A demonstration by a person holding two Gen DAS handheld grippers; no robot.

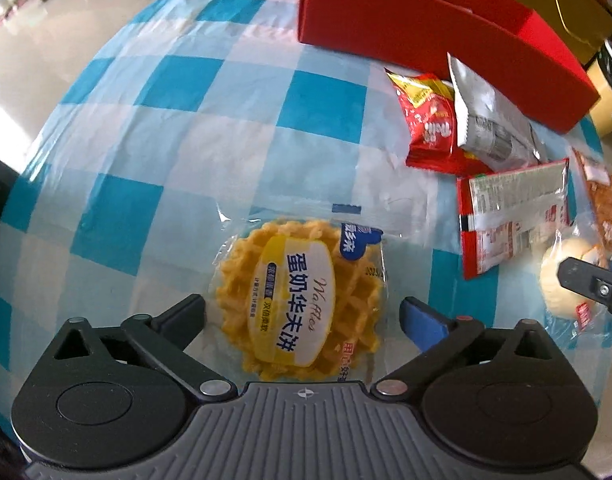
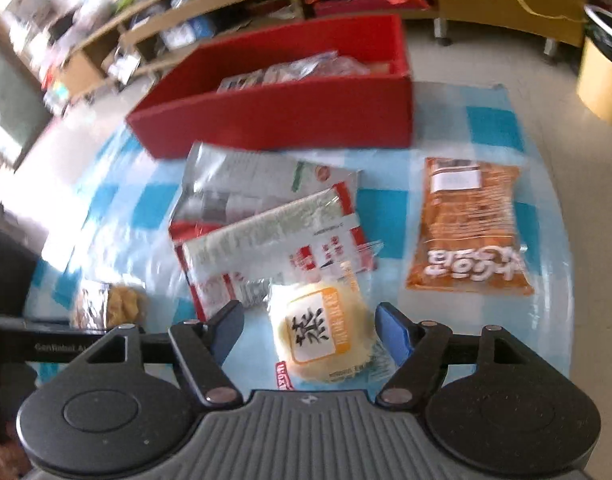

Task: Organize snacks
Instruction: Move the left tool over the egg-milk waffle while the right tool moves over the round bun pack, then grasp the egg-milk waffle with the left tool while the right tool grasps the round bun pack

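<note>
1. Left gripper (image 1: 302, 316): jaws spread wide, straddling the clear-wrapped yellow waffle (image 1: 302, 300), not gripping.
2. Right gripper (image 2: 310, 330): jaws apart around the wrapped pale round bun (image 2: 324, 334), untouched.
3. Red rectangular cardboard box (image 2: 274, 118): holds several wrapped snacks (blurred).

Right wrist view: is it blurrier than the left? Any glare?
Right wrist view: motion-smeared throughout, red box and shelves soft, window blown out at left. Left wrist view: sharp, waffle pack label readable, mild sheen on the checked cloth; strong fisheye bowing in both.
</note>
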